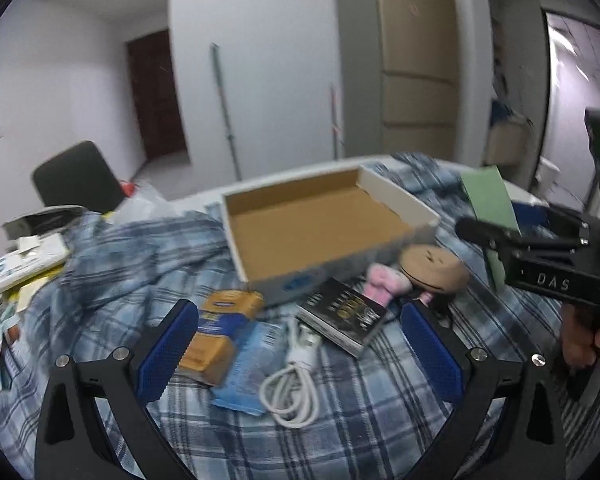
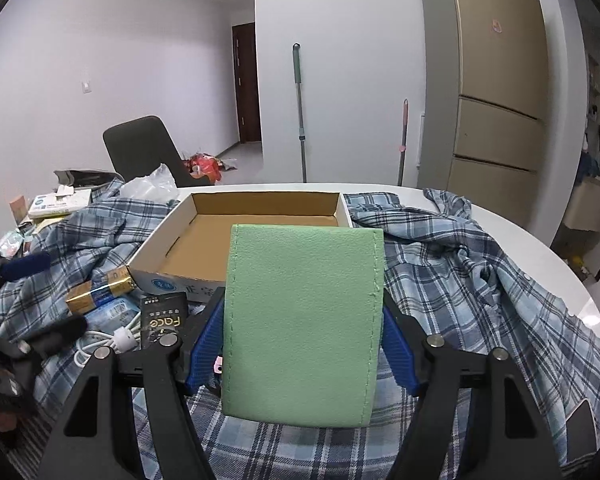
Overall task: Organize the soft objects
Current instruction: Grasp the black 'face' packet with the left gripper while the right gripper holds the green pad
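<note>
My right gripper (image 2: pixel 304 344) is shut on a flat green pouch (image 2: pixel 304 320), which it holds upright in front of the open cardboard box (image 2: pixel 260 236). In the left wrist view that pouch (image 1: pixel 488 200) shows at the right, beside the box (image 1: pixel 320 216). My left gripper (image 1: pixel 300 344) is open above the plaid cloth (image 1: pixel 140 256), with nothing between its blue pads. Ahead of it lie a white cable (image 1: pixel 296 380), a yellow-and-blue pack (image 1: pixel 220 328), a black box (image 1: pixel 344 316) and a small plush doll (image 1: pixel 416 272) with a pink body.
Plaid shirts (image 2: pixel 460 264) cover most of the round white table (image 2: pixel 540 248). Papers and boxes (image 1: pixel 24 256) pile up at the left edge. A dark chair (image 2: pixel 144 148) stands behind the table, and a fridge (image 2: pixel 496 88) and mop poles (image 2: pixel 300 120) lie beyond.
</note>
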### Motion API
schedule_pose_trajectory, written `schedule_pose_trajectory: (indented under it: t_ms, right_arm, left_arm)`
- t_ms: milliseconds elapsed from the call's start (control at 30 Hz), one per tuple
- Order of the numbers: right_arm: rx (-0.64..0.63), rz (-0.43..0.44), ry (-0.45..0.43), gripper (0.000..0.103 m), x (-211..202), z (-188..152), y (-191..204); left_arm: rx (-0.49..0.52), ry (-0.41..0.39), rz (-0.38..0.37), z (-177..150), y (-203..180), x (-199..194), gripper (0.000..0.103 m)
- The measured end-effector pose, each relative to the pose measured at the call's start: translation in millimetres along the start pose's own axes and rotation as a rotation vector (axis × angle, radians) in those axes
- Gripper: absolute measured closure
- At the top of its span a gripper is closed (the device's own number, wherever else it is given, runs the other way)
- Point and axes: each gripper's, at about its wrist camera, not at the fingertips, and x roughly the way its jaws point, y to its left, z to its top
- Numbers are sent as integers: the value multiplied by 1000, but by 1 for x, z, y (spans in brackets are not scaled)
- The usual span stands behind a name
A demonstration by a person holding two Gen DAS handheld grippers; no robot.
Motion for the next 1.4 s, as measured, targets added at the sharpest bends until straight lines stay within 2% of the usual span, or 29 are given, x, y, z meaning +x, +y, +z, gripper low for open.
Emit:
schedule_pose_trajectory:
  t_ms: [100,167,233,300,433,600,667,900,1067,1133,1267,1300,1333,1400]
  right_arm:
    - [8,12,0,34,-1,1,-1]
    - [8,12,1,34,-2,1,-1]
    - [10,18,2,34,-2,0,-2]
    - [15,24,3,34,-2,0,-3]
    - [18,42,13,34,-2,-1,-4]
    - [21,58,21,34,-1,-1,-4]
    - [20,63,25,34,-1,-1,-4]
    - [9,71,31,33,0,-2,-1]
    - [10,75,37,34,1,-1,-1]
    - [9,76,40,34,2,-2,-1]
    - [5,79,44,34,2,-2,0]
    - [1,80,47,34,2,-2,0]
    - [-3,80,49,34,3,-2,1]
    - [-8,82,50,34,3,-2,2]
  left_arm:
    - [80,78,-69,9,-7,18,10]
    - [155,127,-134,15,-15,30,11]
    - [220,157,-169,17,-22,39,14]
    - [255,200,-220,18,-27,48,15]
    - [284,227,-262,19,-27,62,15]
    - [375,286,-287,15,-31,75,15]
    - [369,295,-274,18,-28,80,15]
    - [387,367,-334,22,-23,98,15]
    - [306,365,-375,25,-15,106,17]
    - [317,370,-380,24,-16,106,26]
    - [362,375,-363,18,-21,103,29]
    - [364,376,-363,17,-22,101,31]
    - [363,377,-361,16,-22,101,37]
    - [358,372,-360,14,-23,98,37]
